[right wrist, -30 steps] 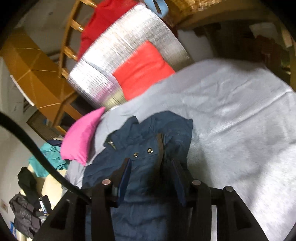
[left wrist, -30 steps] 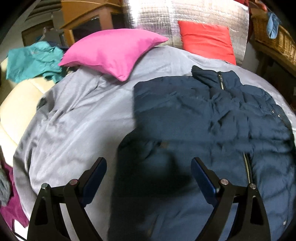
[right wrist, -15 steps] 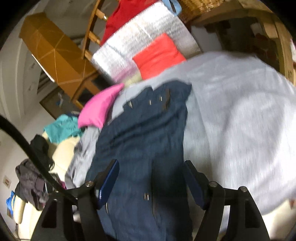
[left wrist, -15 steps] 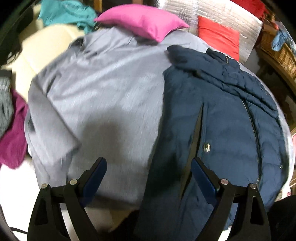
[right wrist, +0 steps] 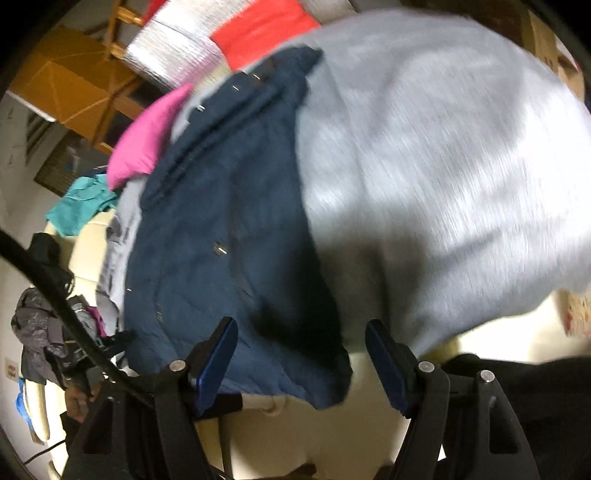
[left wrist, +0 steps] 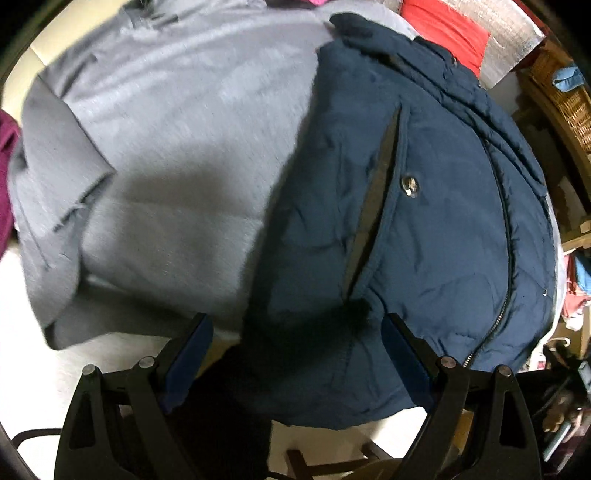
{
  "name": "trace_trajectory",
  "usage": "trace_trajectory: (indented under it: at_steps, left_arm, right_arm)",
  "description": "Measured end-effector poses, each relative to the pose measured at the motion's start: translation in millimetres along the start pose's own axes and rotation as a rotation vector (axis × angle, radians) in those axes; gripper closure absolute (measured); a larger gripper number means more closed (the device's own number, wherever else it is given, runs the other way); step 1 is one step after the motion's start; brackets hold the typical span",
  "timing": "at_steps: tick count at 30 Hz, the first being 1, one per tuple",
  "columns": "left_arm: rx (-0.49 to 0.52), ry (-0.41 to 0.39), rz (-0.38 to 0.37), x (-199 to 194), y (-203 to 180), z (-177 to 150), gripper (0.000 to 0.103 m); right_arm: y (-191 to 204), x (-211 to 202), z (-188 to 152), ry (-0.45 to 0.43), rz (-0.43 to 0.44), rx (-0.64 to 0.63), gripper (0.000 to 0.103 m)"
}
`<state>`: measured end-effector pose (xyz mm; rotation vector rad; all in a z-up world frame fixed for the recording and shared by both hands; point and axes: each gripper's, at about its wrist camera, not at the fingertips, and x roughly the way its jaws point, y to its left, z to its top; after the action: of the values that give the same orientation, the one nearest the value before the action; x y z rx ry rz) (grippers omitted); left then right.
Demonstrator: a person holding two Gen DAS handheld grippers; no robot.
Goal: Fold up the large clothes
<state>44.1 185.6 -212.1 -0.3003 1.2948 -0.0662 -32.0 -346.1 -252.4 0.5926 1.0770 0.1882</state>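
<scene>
A navy padded jacket (left wrist: 424,229) lies spread on the grey bed cover (left wrist: 184,129), collar at the far end, front zip and a pocket slit (left wrist: 376,199) showing. My left gripper (left wrist: 295,325) hangs open over the jacket's near hem, its left corner between the blue pads without touching them. In the right wrist view the jacket (right wrist: 221,229) runs away from me, and my right gripper (right wrist: 301,326) is open above the hem's right corner, which droops over the bed edge. Neither gripper holds anything.
A pink pillow (right wrist: 147,140), a red cushion (right wrist: 258,29) and a silver foil mat (right wrist: 170,55) lie at the bed's far end. Teal cloth (right wrist: 81,206) and a dark clothes heap (right wrist: 40,325) sit to the left, and a wicker basket (left wrist: 569,99) stands at the right.
Both grippers pulled back from the jacket's upper part to its near hem and tipped downward. The right jaws widened away from the jacket fabric they had been around; the left stayed open.
</scene>
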Motion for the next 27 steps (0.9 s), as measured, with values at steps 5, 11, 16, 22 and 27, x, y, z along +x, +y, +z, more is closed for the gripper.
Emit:
trace_trajectory:
  at_steps: [5,11,16,22,27]
  left_arm:
    - [-0.003,0.003,-0.077,7,-2,-6,0.016]
    - [0.021,0.009,-0.087,9,-6,-13,0.025]
    - [0.015,0.103,-0.093,28,-3,-11,0.022]
    - [0.068,0.080,-0.102,22,-12,-19,0.036]
    - [0.058,0.062,-0.135,16,-7,-17,0.072]
  right_arm:
    - [-4,22,-2,0.056,-0.008,0.019,0.028]
    - [-2,75,-10,0.158,-0.080,0.013,0.027]
    - [17,76,-20,0.154,-0.080,-0.087,0.075]
    - [32,64,-26,0.145,-0.061,-0.140,0.071]
    - [26,81,-23,0.176,-0.067,-0.094,0.079]
